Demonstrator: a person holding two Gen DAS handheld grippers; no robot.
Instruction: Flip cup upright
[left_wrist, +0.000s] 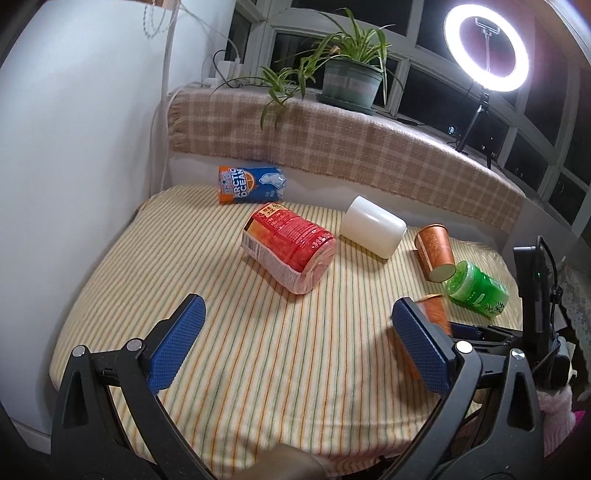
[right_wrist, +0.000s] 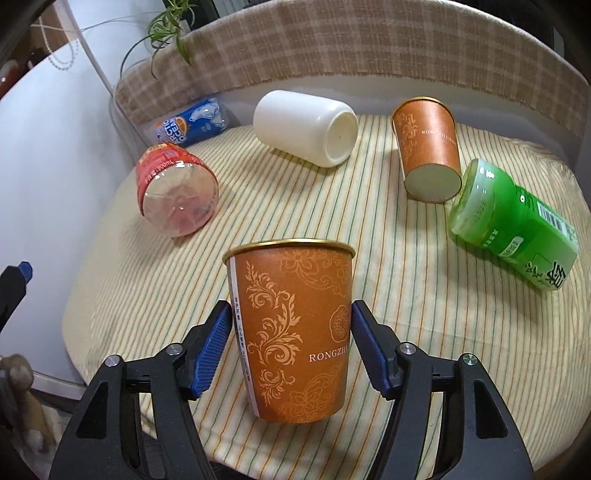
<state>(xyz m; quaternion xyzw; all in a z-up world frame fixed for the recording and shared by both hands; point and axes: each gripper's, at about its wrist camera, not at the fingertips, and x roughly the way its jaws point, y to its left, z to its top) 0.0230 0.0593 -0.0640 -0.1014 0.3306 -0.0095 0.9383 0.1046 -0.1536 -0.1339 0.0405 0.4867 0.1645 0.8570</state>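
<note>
An orange paper cup (right_wrist: 295, 332) with a gold rim stands upright between the blue pads of my right gripper (right_wrist: 290, 321), which is shut on its sides near the table's front edge. In the left wrist view this cup (left_wrist: 436, 314) shows partly behind my right finger pad. A second orange cup (right_wrist: 428, 147) (left_wrist: 434, 251) lies on its side at the back right, base toward me. A white cup (right_wrist: 306, 127) (left_wrist: 373, 230) lies on its side at the back. My left gripper (left_wrist: 295, 332) is open and empty above the striped cloth.
A round table with a striped cloth (left_wrist: 258, 350) holds a red bottle (left_wrist: 290, 245) (right_wrist: 175, 192), a green bottle (right_wrist: 513, 225) (left_wrist: 476, 290) and a blue can (left_wrist: 251, 184) (right_wrist: 192, 123), all lying down. A plaid-covered ledge (left_wrist: 332, 140) with a plant (left_wrist: 351, 81) and a ring light (left_wrist: 485, 46) stand behind.
</note>
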